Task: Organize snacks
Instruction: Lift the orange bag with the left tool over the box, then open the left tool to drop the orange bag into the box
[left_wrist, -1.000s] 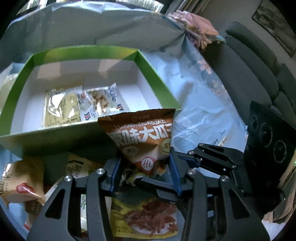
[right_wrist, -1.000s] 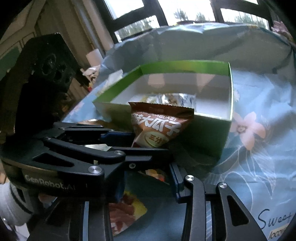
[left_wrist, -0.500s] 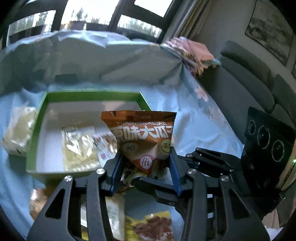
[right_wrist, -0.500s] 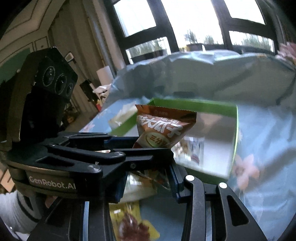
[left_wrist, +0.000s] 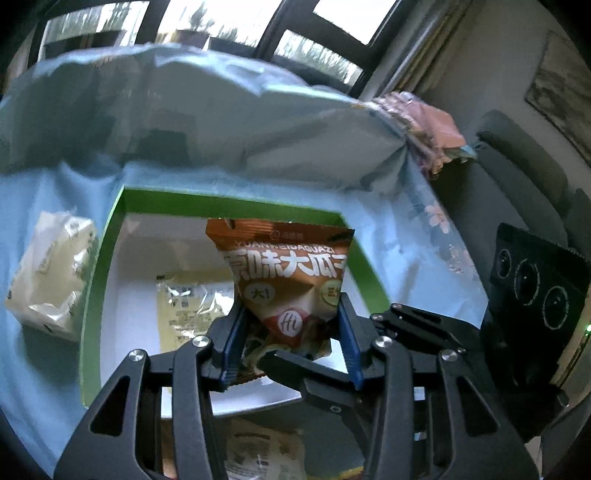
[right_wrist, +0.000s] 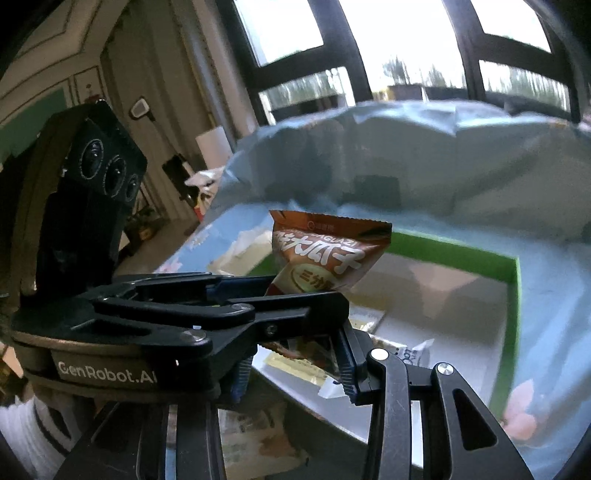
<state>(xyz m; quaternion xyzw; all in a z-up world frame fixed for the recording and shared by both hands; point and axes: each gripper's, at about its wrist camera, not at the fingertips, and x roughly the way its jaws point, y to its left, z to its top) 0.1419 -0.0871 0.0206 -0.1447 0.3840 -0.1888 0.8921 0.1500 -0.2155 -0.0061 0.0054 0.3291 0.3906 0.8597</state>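
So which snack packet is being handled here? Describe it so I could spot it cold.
Find the green-walled box on the blue floral cloth. Above its white floor, the left gripper pinches a packet by its lower end. It is the orange-brown packet with bold white Chinese lettering, held upright; the pale packets lie flat in the box.

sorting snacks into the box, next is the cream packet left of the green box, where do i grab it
Probably pinch the cream packet across its puffed middle, coming straight down: it lies flat on the cloth, and the green box wall sits close on its right, so a side approach looks cramped.
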